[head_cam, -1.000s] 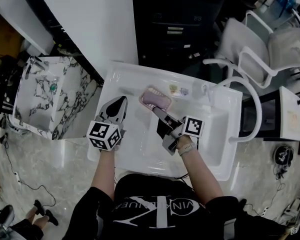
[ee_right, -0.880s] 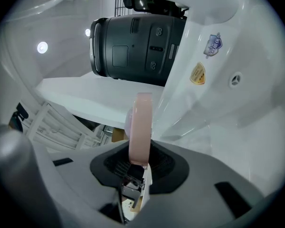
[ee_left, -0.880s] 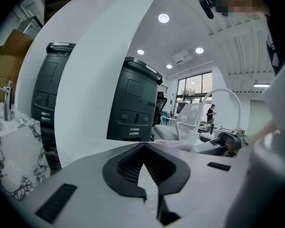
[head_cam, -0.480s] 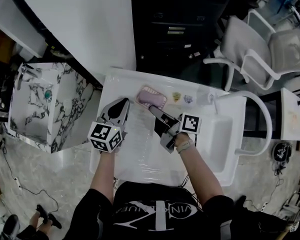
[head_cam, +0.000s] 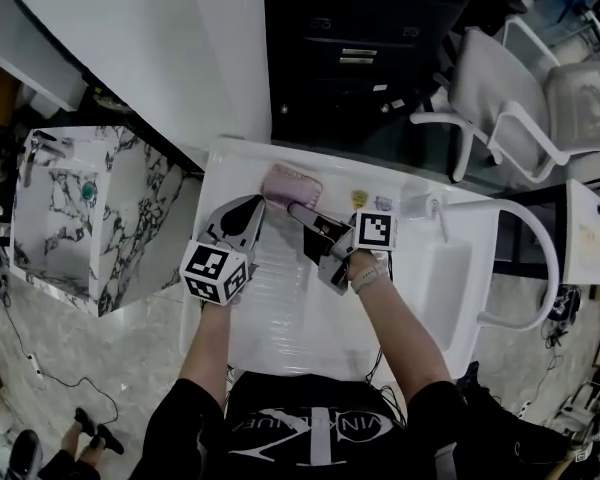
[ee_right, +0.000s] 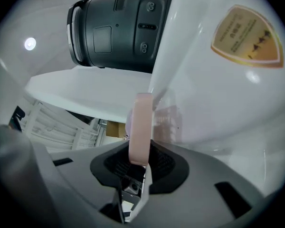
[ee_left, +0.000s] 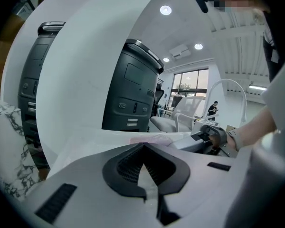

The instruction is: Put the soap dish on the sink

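- Soap dish point(head_cam: 288, 184): pink, shallow, rounded oblong. It lies at the back ledge of the sink point(head_cam: 280, 308), near the left corner. No view shows whether it already rests on the ledge.
- Right gripper point(head_cam: 302, 214): its fingers are closed on the near rim of the dish. The right gripper view shows the pink rim point(ee_right: 140, 127) edge-on, pinched between the pads.
- Left gripper point(head_cam: 248, 208): its fingers are pressed together with nothing between them, as the left gripper view point(ee_left: 143, 160) shows. It hovers over the basin just left of the dish.
- Handling (judged): the dish looks like moulded plastic, so it is probably light and stiff. Its surface is smooth and may slip on glossy ceramic.
- Hold (judged): the thin rim is the only narrow part, so an edge pinch such as this one suits it. A dish held at one edge can swing, so it should be level before release.
- Change from the earlier frame: a second ago the dish hung over the basin, nearer the middle. It now sits further back and to the left, at the ledge. Both grippers have advanced with it, and the grip is unchanged.
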A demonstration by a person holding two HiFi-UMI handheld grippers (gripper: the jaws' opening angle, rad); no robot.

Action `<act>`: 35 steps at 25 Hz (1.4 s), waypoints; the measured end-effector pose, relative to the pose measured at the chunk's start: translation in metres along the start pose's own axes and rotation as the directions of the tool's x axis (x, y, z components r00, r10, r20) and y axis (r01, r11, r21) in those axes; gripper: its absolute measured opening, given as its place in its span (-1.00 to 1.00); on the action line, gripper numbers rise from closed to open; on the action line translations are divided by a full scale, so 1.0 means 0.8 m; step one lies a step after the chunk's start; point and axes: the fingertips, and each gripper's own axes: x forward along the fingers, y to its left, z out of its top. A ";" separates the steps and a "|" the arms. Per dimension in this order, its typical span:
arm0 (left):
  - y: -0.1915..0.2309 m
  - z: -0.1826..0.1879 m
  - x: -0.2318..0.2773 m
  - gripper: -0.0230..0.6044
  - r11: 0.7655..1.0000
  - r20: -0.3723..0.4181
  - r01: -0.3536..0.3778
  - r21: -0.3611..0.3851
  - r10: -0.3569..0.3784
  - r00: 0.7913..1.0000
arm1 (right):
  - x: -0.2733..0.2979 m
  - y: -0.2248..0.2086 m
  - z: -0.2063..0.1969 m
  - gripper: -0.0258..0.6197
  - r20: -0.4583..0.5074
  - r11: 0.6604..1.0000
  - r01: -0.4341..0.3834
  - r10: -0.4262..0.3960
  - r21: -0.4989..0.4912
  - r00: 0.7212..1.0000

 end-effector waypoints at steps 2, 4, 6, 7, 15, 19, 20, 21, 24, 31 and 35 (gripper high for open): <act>-0.005 -0.005 0.006 -0.89 1.000 -0.009 0.010 -0.004 -0.010 1.000 | 0.005 -0.003 0.001 -0.63 -0.008 1.000 -0.014 0.014 0.003 1.000; -0.009 -0.011 0.009 -0.89 1.000 -0.022 0.012 -0.020 -0.012 1.000 | 0.009 -0.005 0.000 -0.63 -0.011 0.999 -0.034 0.034 -0.001 0.999; -0.013 -0.018 0.011 -0.89 0.999 -0.038 0.010 -0.035 -0.011 0.999 | 0.012 -0.006 -0.001 -0.63 -0.011 0.998 -0.064 0.064 0.005 0.998; -0.015 -0.021 0.012 -0.89 0.999 -0.046 0.009 -0.040 -0.011 0.999 | 0.013 -0.006 -0.001 -0.63 -0.011 0.997 -0.076 0.076 0.013 0.997; -0.023 -0.037 0.013 -0.89 0.997 -0.091 0.010 -0.074 -0.017 0.996 | 0.013 -0.013 -0.001 -0.63 -0.021 0.992 -0.121 0.122 0.038 0.992; -0.026 -0.047 0.014 -0.89 0.996 -0.109 0.007 -0.092 -0.017 0.994 | 0.012 -0.013 -0.002 -0.63 -0.017 0.989 -0.136 0.137 0.064 0.990; -0.026 -0.048 0.015 -0.89 0.995 -0.107 0.009 -0.102 -0.020 0.994 | 0.011 -0.015 -0.002 -0.63 -0.013 0.988 -0.136 0.137 0.073 0.990; -0.027 -0.049 0.016 -0.89 0.994 -0.107 0.012 -0.111 -0.024 0.994 | 0.010 -0.016 -0.001 -0.63 -0.010 0.988 -0.132 0.133 0.082 0.991; -0.028 -0.051 0.015 -0.89 0.993 -0.114 0.021 -0.116 -0.034 0.993 | 0.009 -0.018 -0.002 -0.63 -0.009 0.988 -0.123 0.125 0.095 0.992; -0.028 -0.054 0.014 -0.89 0.988 -0.108 0.041 -0.149 -0.058 0.993 | 0.009 -0.021 -0.004 -0.63 0.000 0.985 -0.126 0.126 0.115 0.992; -0.030 -0.054 0.017 -0.89 0.984 -0.098 0.048 -0.170 -0.066 0.993 | 0.006 -0.022 -0.002 -0.62 0.013 0.984 -0.136 0.136 0.116 0.991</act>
